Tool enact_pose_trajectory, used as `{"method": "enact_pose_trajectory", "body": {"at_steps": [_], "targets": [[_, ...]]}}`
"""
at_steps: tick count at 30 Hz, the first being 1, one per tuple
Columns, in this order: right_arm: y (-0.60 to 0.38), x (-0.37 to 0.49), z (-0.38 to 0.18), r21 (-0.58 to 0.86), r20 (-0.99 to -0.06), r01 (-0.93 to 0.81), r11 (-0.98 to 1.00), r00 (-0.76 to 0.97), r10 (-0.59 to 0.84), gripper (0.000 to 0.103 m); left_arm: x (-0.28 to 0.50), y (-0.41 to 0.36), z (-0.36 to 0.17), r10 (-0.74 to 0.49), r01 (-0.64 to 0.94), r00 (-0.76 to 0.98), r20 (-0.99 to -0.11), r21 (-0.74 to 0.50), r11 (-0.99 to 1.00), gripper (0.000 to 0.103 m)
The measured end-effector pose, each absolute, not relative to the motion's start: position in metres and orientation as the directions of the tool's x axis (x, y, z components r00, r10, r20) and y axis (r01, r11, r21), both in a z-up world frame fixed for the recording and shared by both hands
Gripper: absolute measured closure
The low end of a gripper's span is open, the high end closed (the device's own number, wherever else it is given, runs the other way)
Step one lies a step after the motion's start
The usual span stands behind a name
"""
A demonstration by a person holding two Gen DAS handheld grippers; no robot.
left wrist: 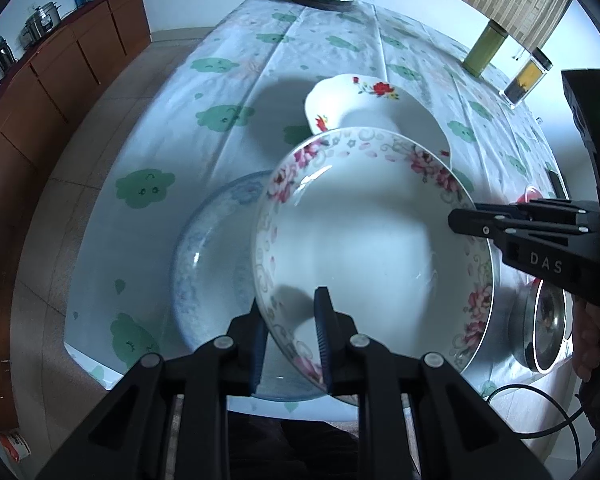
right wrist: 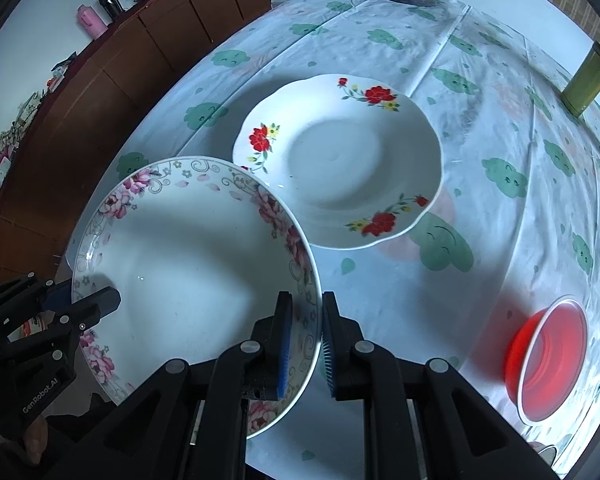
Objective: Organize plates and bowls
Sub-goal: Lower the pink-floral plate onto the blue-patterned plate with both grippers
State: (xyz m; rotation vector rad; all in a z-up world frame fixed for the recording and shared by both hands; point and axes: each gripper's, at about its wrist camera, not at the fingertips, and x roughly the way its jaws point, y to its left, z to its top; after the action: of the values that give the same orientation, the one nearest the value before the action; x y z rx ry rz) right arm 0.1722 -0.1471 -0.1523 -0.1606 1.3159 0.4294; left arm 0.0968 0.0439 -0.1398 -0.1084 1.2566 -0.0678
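You have the pink-flowered plate (right wrist: 192, 256) clamped at opposite rims: your left gripper (left wrist: 290, 332) pinches the near edge, your right gripper (right wrist: 306, 344) the other. It hangs tilted above the blue-patterned plate (left wrist: 208, 248), seemingly not yet nested. The red-flowered plate (right wrist: 340, 160) sits apart on the counter (right wrist: 500, 240), with the red bowl (right wrist: 548, 356) and steel bowl (left wrist: 544, 320) unsorted. The blue plate is mostly hidden, so contact underneath is unclear.

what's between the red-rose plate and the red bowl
Only bare cloud-print tablecloth lies between the red-rose plate and the red bowl, shown in the right wrist view.
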Motion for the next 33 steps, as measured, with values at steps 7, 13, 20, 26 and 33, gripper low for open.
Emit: {"method": "enact_pose_trajectory", "body": {"at_steps": [7,13,20,26,33], "targets": [[-0.133,0.172,-0.154,0.130,-0.959,-0.398,0.908,0.182,0.217,0.087,0.098,0.058,-0.140,-0.105,-0.019,0.307,-0.946,-0.116,0.993,0.084],[-0.126,0.172,-0.157,0.137,-0.959,-0.399,0.907,0.174,0.222,0.087,0.098,0.065,-0.140,-0.100,-0.029,0.309,-0.946,-0.115,0.993,0.084],[-0.122,0.171,-0.159,0.141,-0.960,-0.402,0.905,0.168,0.224,0.087,0.099,0.068,-0.141,-0.096,-0.041,0.309,-0.946,-0.114,0.993,0.084],[-0.120,0.171,-0.160,0.144,-0.959,-0.408,0.901,0.166,0.229,0.087,0.101,0.071,-0.141,-0.087,-0.056,0.309,-0.947,-0.109,0.992,0.084],[-0.118,0.170,-0.161,0.153,-0.958,-0.412,0.898,0.162,0.237,0.087,0.102,0.076,-0.143,-0.078,-0.071,0.308,-0.948,-0.105,0.992,0.084]]}}
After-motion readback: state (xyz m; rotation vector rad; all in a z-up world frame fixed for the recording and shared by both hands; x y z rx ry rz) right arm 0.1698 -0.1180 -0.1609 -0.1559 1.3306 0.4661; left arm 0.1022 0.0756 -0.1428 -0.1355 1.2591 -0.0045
